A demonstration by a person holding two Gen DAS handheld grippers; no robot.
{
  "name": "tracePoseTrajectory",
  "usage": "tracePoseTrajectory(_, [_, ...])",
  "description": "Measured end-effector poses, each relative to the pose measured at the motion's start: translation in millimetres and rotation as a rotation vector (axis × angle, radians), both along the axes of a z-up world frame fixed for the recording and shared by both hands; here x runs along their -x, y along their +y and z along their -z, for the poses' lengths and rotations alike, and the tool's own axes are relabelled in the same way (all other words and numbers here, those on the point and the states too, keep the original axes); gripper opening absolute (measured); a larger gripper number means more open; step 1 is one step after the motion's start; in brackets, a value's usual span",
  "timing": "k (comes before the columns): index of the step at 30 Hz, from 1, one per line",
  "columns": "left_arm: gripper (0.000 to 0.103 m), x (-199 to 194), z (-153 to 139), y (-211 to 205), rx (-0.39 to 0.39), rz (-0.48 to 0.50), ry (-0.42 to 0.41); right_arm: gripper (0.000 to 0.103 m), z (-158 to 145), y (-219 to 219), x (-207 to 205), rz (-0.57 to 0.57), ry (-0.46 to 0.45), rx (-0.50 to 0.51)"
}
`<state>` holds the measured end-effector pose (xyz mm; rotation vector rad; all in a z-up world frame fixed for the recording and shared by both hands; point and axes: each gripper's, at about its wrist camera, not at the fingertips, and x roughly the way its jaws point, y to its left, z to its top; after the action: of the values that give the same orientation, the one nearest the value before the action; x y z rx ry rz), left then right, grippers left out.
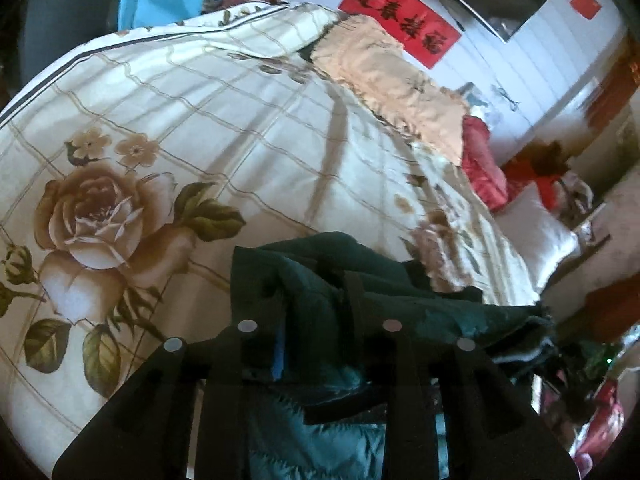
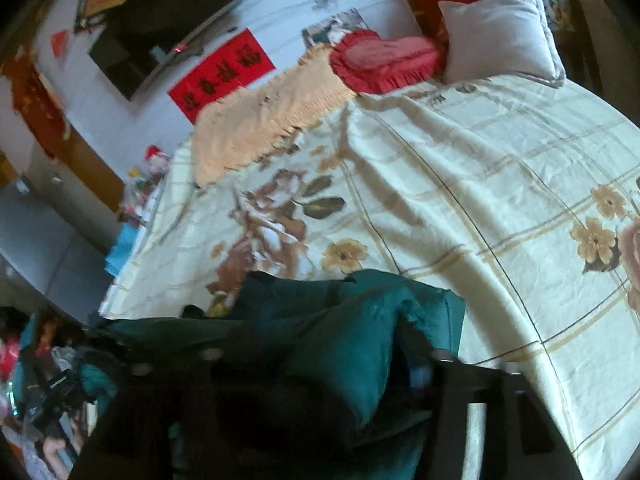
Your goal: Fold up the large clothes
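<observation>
A dark green padded garment (image 1: 320, 280) is bunched between the fingers of my left gripper (image 1: 320, 320), which is shut on it above the near edge of the bed. In the right wrist view the same green garment (image 2: 360, 340) drapes over my right gripper (image 2: 320, 360), which is shut on it; its fingers are mostly buried in cloth. The garment hangs lifted off the cream floral bedspread (image 1: 180, 120), also in the right wrist view (image 2: 480, 200).
On the bed lie a peach fringed throw (image 1: 392, 80), a red heart cushion (image 2: 380, 60) and a white pillow (image 2: 500, 32). A wall with a red banner (image 1: 400, 28) and a TV (image 2: 168, 12) stands behind. Clutter fills the floor (image 2: 48, 380) beside the bed.
</observation>
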<state>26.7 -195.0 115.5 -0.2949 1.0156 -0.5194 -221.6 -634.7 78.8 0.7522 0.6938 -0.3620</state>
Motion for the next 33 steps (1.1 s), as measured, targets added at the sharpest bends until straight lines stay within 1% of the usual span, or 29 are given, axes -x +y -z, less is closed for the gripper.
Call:
tracePoseTrajectory(2, [0.037, 4.0, -10.1, 3.2, 0.014, -0.001, -0.011, 0.079, -11.4, 1.1, 7.6, 0.031, -0.003, 0.046])
tracePoseTrajectory(3, [0.052, 7.2, -16.3, 7.5, 0.025, -0.017, -0.03, 0.079, -20.2, 1.9, 13.1, 0.042, -0.016, 0.069])
tracePoseTrajectory(4, [0.066, 11.6, -23.8, 11.9, 0.028, -0.049, -0.069, 0.079, -26.7, 4.9, 15.8, 0.038, -0.028, 0.077])
tracePoseTrajectory(5, [0.07, 16.1, -30.2, 15.8, 0.035, -0.072, -0.108, 0.079, -33.0, 10.0, 16.1, 0.02, -0.038, 0.09])
tracePoseTrajectory(6, [0.071, 21.9, -39.2, 21.0, 0.056, -0.094, -0.158, 0.079, -37.5, 16.6, 14.6, -0.005, -0.037, 0.109])
tracePoseTrajectory(7, [0.071, 24.3, -43.5, 23.3, 0.065, -0.105, -0.181, 0.079, -43.3, 29.3, 10.3, -0.052, -0.03, 0.148])
tracePoseTrajectory(8, [0.071, 28.0, -46.8, 23.8, 0.065, -0.113, -0.198, 0.079, -45.6, 37.8, 7.2, -0.081, -0.025, 0.174])
tracePoseTrajectory(10, [0.071, 33.5, -46.0, 17.3, 0.05, -0.099, -0.203, 0.079, -49.4, 70.3, -9.4, -0.189, -0.002, 0.243])
tracePoseTrajectory(13, [0.071, 36.8, -33.6, -2.1, -0.024, -0.065, -0.196, 0.078, -40.8, 108.1, -38.6, -0.3, 0.04, 0.29])
tracePoseTrajectory(16, [0.071, 34.4, -9.1, -33.5, -0.155, -0.036, -0.185, 0.078, -25.2, 135.8, -71.5, -0.364, 0.097, 0.348])
tracePoseTrajectory(17, [0.071, 30.3, -0.9, -40.4, -0.186, -0.034, -0.178, 0.078, -18.4, 142.7, -84.3, -0.38, 0.12, 0.367])
tracePoseTrajectory(20, [0.071, 16.8, 24.5, -55.5, -0.286, -0.058, -0.141, 0.078, 2.5, 152.6, -114.0, -0.383, 0.193, 0.439])
tracePoseTrajectory(21, [0.072, 11.8, 31.6, -58.1, -0.299, -0.066, -0.128, 0.078, 12.6, 152.4, -124.7, -0.38, 0.225, 0.443])
tracePoseTrajectory(24, [0.083, 0.1, 44.9, -62.0, -0.325, -0.081, -0.106, 0.078, 34.2, 138.3, -138.1, -0.37, 0.266, 0.391])
tracePoseTrajectory(27, [0.083, -8.1, 57.0, -62.0, -0.303, -0.087, -0.077, 0.08, 51.7, 126.3, -147.2, -0.353, 0.295, 0.34])
tracePoseTrajectory(29, [0.083, -6.2, 58.6, -63.1, -0.308, -0.09, -0.087, 0.081, 57.5, 124.6, -148.9, -0.342, 0.292, 0.341])
tracePoseTrajectory(31, [0.083, -3.6, 58.5, -66.0, -0.335, -0.085, -0.116, 0.081, 60.4, 125.9, -150.4, -0.342, 0.298, 0.35])
tracePoseTrajectory(33, [0.083, 0.4, 58.2, -70.0, -0.366, -0.076, -0.142, 0.081, 57.0, 127.4, -149.1, -0.34, 0.301, 0.35])
